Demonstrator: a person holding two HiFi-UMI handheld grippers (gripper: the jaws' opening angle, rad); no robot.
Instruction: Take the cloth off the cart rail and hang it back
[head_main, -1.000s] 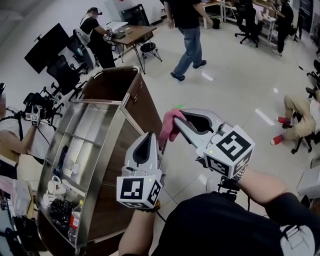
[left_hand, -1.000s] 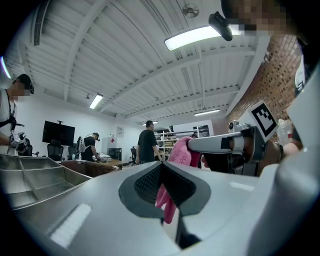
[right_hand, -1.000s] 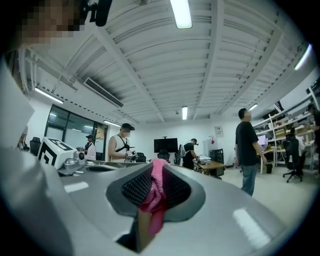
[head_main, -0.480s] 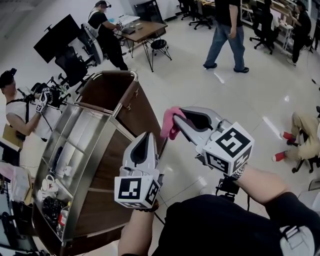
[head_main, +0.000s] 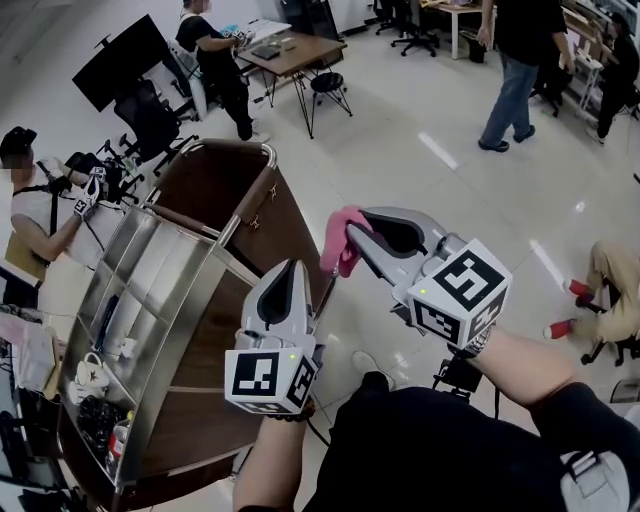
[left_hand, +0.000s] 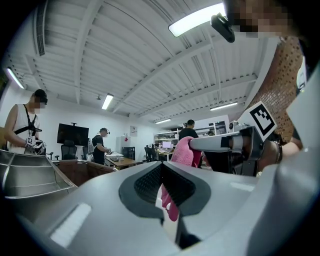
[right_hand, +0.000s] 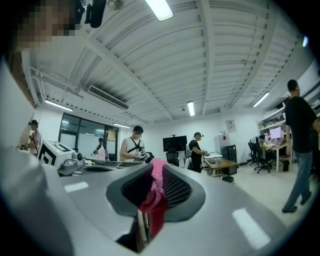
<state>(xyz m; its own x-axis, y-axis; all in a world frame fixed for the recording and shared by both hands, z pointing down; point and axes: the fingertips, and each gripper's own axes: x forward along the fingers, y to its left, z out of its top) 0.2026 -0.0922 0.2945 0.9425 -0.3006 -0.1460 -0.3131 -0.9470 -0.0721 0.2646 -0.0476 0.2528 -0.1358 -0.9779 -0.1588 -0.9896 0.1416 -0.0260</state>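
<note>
left gripper: grey two-jaw left gripper (head_main: 289, 272) sits just off the cart's right side. Its jaws are closed to a slit with nothing pinched.
right gripper: grey two-jaw right gripper (head_main: 352, 233) is a bit further out from the cart, with its jaws clamped on the cloth.
cloth: the bunched pink cloth (head_main: 340, 242) is off the rail. It droops straight down from the right jaws over the floor, right of the cart.
rail: the chrome tube rail (head_main: 254, 190) runs along the top edge of the wood-and-steel cart (head_main: 215, 290). It's left of the cloth and slightly beyond it, long axis heading away from me.
next move: my guess is swing the cloth left over that rail. The right hand has it, and the left is closer to the cart.
cart bins: the lower compartments hold a white mug (head_main: 90, 372), a black bag (head_main: 97, 420) and a bottle (head_main: 119, 450).
background: a person at a wooden desk (head_main: 290, 55), well past the cart.
</note>
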